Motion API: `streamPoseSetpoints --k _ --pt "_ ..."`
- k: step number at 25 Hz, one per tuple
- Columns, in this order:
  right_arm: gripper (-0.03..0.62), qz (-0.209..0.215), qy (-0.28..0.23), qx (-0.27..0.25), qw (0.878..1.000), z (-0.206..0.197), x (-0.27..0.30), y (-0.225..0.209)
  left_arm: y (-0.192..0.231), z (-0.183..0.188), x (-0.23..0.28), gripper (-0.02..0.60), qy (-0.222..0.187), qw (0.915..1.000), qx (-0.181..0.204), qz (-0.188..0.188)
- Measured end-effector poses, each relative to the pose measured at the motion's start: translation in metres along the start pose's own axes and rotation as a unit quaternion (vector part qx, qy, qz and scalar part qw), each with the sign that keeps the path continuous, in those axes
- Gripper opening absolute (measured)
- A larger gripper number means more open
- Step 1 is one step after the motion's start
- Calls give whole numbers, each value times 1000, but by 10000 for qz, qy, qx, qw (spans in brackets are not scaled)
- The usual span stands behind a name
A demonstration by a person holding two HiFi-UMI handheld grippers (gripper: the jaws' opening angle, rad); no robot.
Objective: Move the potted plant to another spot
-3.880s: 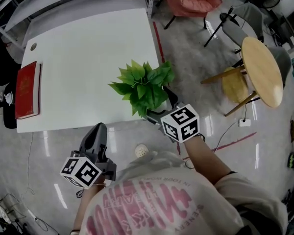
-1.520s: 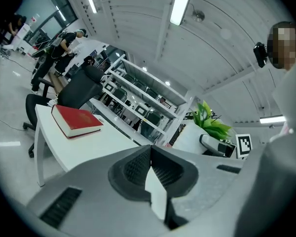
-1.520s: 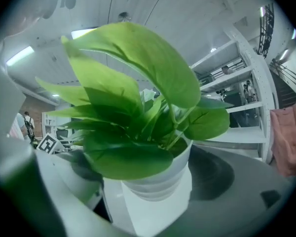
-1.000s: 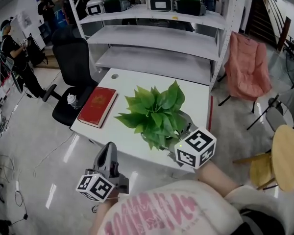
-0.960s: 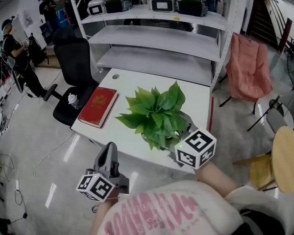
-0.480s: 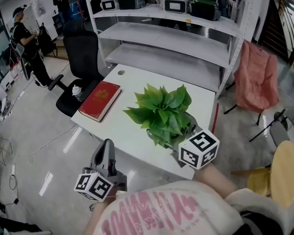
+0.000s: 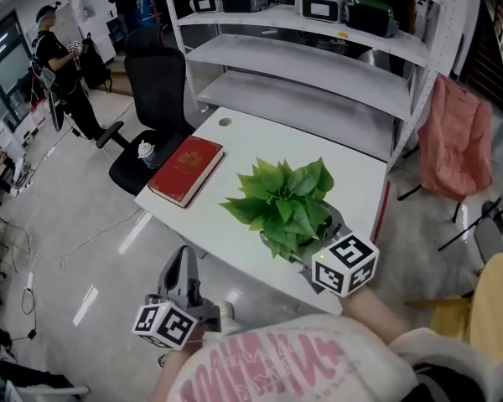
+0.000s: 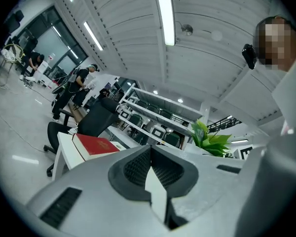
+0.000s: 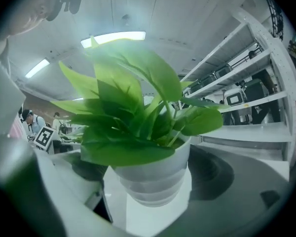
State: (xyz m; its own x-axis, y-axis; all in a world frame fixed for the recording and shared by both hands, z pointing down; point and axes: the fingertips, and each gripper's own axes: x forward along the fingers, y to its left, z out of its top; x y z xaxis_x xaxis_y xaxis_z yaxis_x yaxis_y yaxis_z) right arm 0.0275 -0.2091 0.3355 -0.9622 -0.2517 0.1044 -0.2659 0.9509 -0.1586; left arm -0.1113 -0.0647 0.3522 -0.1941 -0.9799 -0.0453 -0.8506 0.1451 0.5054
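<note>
Overhead, low close-ups; shared plant (image 7: pixel 283 206)

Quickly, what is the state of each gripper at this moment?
Left gripper: closed, holding nothing.
Right gripper: closed on the white plastic pot of the green leafy plant.

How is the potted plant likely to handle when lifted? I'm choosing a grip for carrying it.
Probably top-heavy: the leaves spread wider than the tapered pot, so it may tip. The pot's smooth wall looks slippery, so the right gripper closed around it may need firm pressure. The leaves look floppy.
</note>
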Motion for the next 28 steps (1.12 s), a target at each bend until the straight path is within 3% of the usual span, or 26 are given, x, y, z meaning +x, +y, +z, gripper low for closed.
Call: streamPoseSetpoints --k 7,14,21,28 --pt "508 -278 -15 67 9996 -8 43 -4 46 4 21 3 193 9996 -145 -124" --pt "508 -781 -278 52 9965 16 102 -6 92 50 71 3 415 9962 -153 -746" --pt "508 -1268 -398 -39 9911 32 150 -6 127 79 107 3 711 9872 -162 -1418" --pt "509 -1831 -447 34 9821 32 190 -5 178 110 126 3 785 9812 -40 -1765"
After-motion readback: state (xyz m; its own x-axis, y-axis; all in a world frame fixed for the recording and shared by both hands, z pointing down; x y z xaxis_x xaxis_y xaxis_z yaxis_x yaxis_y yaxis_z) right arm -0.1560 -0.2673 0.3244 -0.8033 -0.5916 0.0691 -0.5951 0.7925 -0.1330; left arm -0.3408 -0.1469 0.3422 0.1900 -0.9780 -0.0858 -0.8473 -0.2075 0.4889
